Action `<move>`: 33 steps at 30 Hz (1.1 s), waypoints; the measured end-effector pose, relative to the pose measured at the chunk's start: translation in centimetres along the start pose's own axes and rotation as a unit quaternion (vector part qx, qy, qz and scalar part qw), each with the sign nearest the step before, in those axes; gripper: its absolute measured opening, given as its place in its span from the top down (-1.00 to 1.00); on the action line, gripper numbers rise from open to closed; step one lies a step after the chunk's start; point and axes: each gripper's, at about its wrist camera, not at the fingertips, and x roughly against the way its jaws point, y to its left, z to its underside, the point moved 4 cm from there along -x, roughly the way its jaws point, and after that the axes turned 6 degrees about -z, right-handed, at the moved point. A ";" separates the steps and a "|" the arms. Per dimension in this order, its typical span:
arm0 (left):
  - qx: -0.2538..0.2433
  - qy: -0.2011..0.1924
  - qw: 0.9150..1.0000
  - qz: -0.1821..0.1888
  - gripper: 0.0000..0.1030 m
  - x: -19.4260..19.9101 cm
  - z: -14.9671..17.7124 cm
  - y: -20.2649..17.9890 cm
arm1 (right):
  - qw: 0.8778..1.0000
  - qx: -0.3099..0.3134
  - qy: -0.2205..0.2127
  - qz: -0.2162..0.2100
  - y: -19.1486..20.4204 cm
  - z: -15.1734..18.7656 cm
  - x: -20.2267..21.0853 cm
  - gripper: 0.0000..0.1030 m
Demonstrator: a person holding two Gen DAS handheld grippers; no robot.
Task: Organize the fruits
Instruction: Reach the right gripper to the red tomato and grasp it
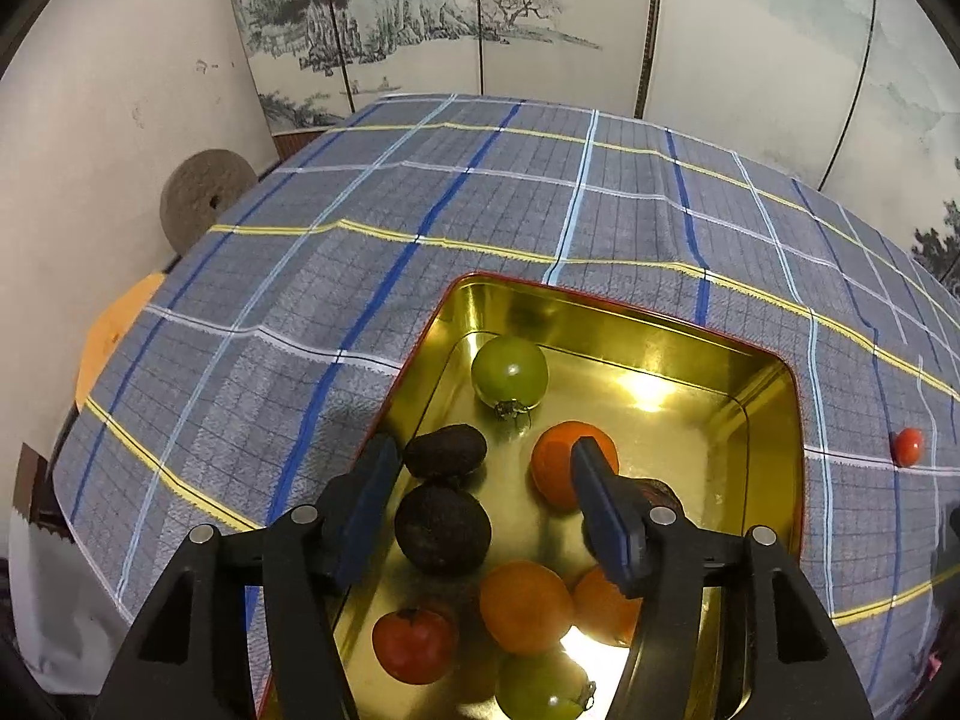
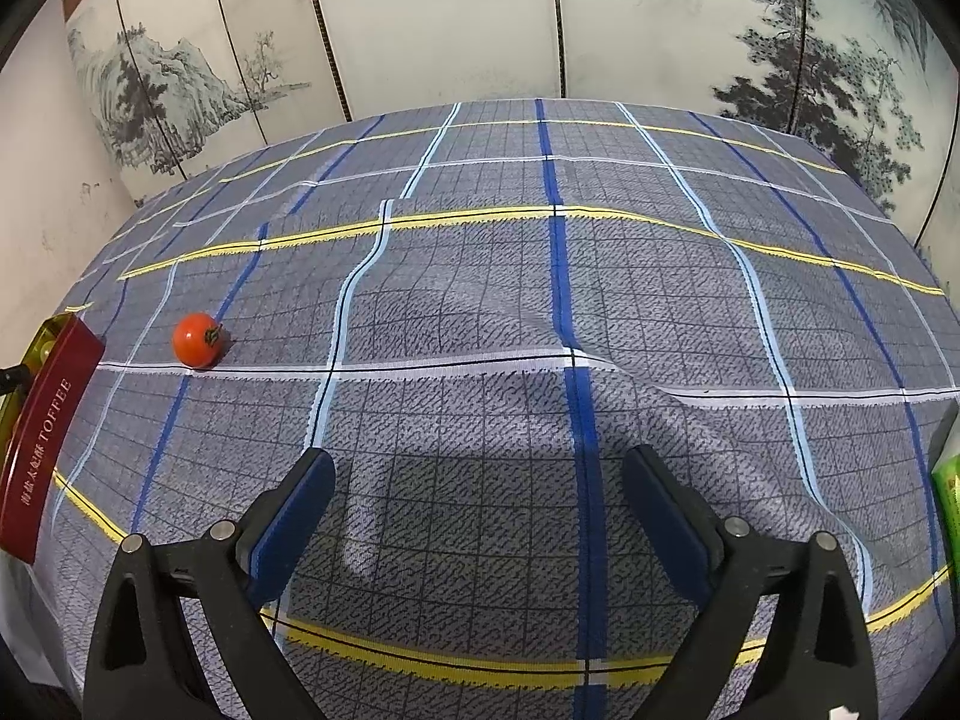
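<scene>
A gold-lined tin (image 1: 774,396) with a red outside (image 2: 42,456) lies on the plaid cloth. It holds several fruits: a green tomato (image 1: 510,372), an orange (image 1: 555,462), two dark avocados (image 1: 444,450) (image 1: 441,528), more oranges (image 1: 525,606), a red tomato (image 1: 414,645) and another green one (image 1: 540,687). My left gripper (image 1: 483,447) hangs over the tin, open. The avocados lie below its gap and its pads touch neither. One small red tomato (image 2: 196,339) (image 1: 907,446) sits alone on the cloth, right of the tin. My right gripper (image 2: 480,457) is open above bare cloth, well right of that tomato.
The plaid cloth (image 2: 540,300) is wrinkled in the middle. A painted folding screen (image 2: 456,24) stands behind the table. A round stone disc (image 1: 204,198) leans on the wall at left. A green package (image 2: 948,498) shows at the right edge.
</scene>
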 end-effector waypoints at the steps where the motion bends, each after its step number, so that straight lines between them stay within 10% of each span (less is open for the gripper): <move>1: 0.000 -0.002 1.000 -0.001 -0.19 0.1 0.0 0.0 | 1.000 0.001 0.000 0.000 0.0 0.0 0.0 -0.86; 9: -0.010 -0.023 1.000 -0.010 -0.20 1.8 0.4 -0.9 | 0.999 0.022 0.011 0.022 0.8 0.0 -0.3 -0.86; 33: -0.063 -0.087 0.994 0.012 -0.37 6.4 1.7 -5.6 | 0.990 0.110 -0.004 -0.088 11.2 -3.7 -2.7 -0.60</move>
